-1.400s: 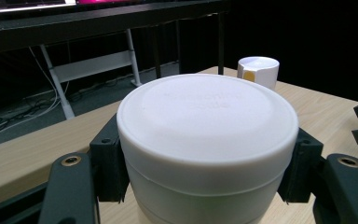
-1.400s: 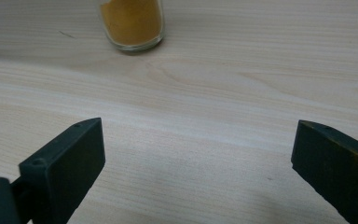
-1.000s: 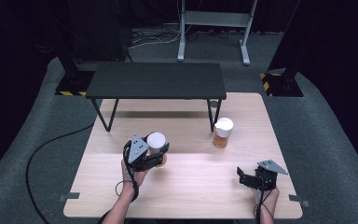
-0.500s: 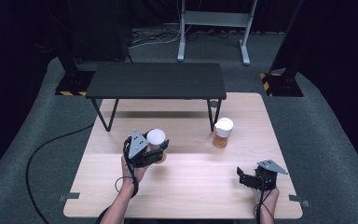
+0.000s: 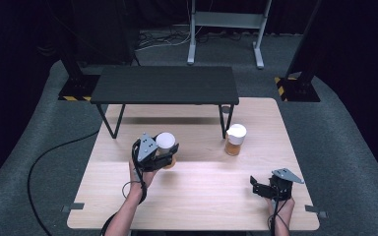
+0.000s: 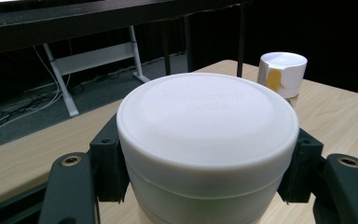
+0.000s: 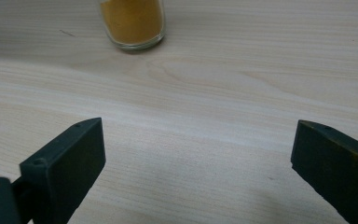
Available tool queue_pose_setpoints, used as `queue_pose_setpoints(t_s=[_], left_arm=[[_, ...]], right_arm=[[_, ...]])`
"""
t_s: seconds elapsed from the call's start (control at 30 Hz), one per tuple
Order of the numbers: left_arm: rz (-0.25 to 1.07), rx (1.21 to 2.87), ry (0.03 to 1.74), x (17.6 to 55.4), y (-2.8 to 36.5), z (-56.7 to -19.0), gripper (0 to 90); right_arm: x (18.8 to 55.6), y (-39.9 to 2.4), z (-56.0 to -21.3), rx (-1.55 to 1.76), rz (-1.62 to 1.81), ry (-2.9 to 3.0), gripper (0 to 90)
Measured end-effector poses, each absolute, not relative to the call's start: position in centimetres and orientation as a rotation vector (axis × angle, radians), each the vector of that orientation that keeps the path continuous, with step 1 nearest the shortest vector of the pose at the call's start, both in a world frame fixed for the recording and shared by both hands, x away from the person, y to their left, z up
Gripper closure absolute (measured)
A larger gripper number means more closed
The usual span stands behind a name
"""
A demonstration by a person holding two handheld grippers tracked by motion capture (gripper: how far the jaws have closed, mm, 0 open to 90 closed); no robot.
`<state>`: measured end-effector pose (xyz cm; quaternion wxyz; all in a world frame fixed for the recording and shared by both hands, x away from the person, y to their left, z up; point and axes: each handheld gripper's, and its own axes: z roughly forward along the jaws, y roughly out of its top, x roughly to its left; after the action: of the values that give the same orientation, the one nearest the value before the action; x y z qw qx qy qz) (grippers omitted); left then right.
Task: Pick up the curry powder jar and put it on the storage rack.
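Observation:
A jar with a white lid and orange contents sits between the jaws of my left gripper, which is shut on it just below the lid, over the table's left-middle. A second jar with a white flip-top lid and orange powder stands free on the table at centre right, also seen as the far jar in the left gripper view. My right gripper rests near the front right edge, jaws open and empty. The base of an orange-filled jar stands ahead of it.
A low black bench stands across the back of the light wooden table, its legs on the tabletop. A black cable trails over the grey floor at left. A metal stand is behind.
My left gripper, with the jar in it, has edged slightly away from the person. The right gripper has stayed where it was.

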<state>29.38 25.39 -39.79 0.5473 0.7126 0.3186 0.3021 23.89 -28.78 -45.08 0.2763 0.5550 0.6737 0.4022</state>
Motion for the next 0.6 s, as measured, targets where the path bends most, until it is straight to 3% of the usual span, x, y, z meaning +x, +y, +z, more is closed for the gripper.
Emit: queue_pose_setpoints(t_s=[0.6], left_arm=[[0.703, 1.688, 0.768, 30.9, 25.7, -39.3, 33.3]], right_arm=[[23.9, -28.8, -45.1, 1.492, 1.079, 1.806, 2.1]])
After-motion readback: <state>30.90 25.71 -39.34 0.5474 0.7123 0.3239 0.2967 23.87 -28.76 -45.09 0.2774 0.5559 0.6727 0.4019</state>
